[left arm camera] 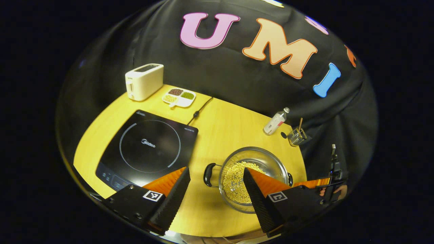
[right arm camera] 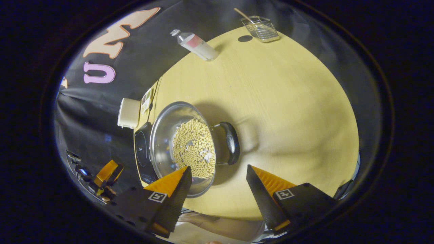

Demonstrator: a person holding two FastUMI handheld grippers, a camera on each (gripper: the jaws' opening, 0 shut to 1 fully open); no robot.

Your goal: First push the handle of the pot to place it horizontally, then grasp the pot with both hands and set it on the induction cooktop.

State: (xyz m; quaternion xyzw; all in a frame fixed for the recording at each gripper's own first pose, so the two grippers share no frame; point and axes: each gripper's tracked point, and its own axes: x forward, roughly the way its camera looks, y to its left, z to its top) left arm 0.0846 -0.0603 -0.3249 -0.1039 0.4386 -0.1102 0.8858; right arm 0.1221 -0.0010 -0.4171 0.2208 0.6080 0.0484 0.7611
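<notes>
The pot (left arm camera: 252, 178), full of pale beans, sits on the yellow table (left arm camera: 220, 128) just right of the induction cooktop (left arm camera: 149, 147), its side handles (left arm camera: 209, 175) level, so the left gripper (left arm camera: 217, 179) and right gripper (right arm camera: 218, 179) hang open, one per handle, seemingly ready to lift.

pot (right arm camera: 166, 135): shiny metal | cooktop (left arm camera: 149, 149): glossy black glass | table (right arm camera: 271, 101): smooth matt wood | toaster (left arm camera: 144, 81): cream plastic

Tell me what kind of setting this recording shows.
Likely a mock kitchen counter in a recording booth: an induction cooktop, a toaster and a pot of beans sit on a wooden table.
</notes>
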